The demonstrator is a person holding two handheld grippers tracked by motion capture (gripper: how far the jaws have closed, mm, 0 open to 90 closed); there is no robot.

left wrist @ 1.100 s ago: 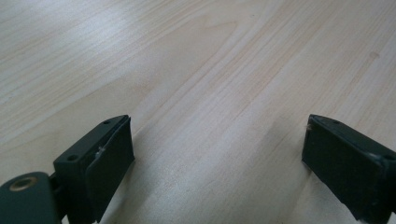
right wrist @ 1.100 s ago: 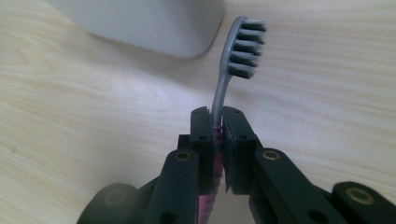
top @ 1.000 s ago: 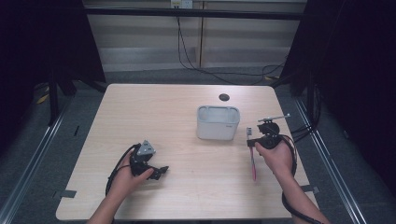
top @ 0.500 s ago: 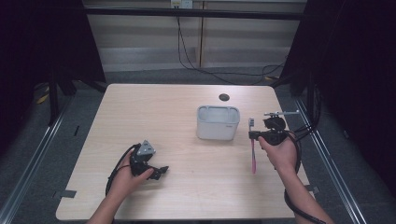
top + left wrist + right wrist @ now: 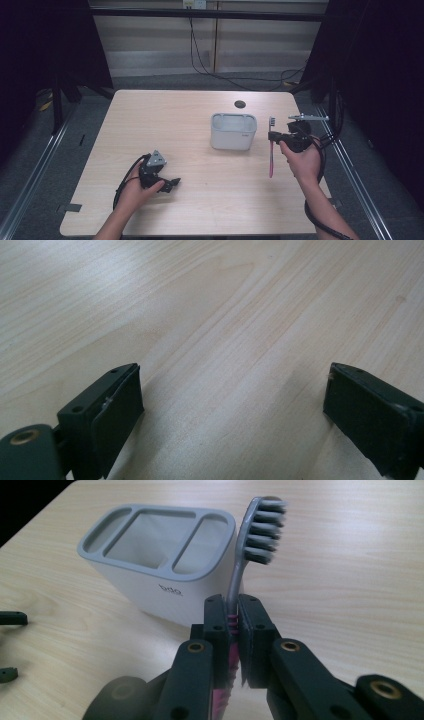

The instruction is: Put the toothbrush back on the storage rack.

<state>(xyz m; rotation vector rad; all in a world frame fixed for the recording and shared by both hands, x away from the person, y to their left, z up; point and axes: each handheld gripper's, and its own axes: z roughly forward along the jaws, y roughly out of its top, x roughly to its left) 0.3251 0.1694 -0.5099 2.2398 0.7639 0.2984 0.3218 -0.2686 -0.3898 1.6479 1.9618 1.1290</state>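
Right gripper [image 5: 234, 630] raised beside toothbrush holder [image 5: 233, 131], clamped on upright pink toothbrush [image 5: 250, 545]; left gripper [image 5: 232, 410] resting low on table [image 5: 150, 115], jaws wide, empty.

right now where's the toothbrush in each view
high view: toothbrush at right, held by the right gripper beside the holder, head up, pink handle hanging down.
left gripper view: bare table between open fingers, so not in this picture.
right gripper view: centre, neck clamped between the fingers, bristles at top.
shared landmark: the holder, left of the brush in the high and right gripper views.
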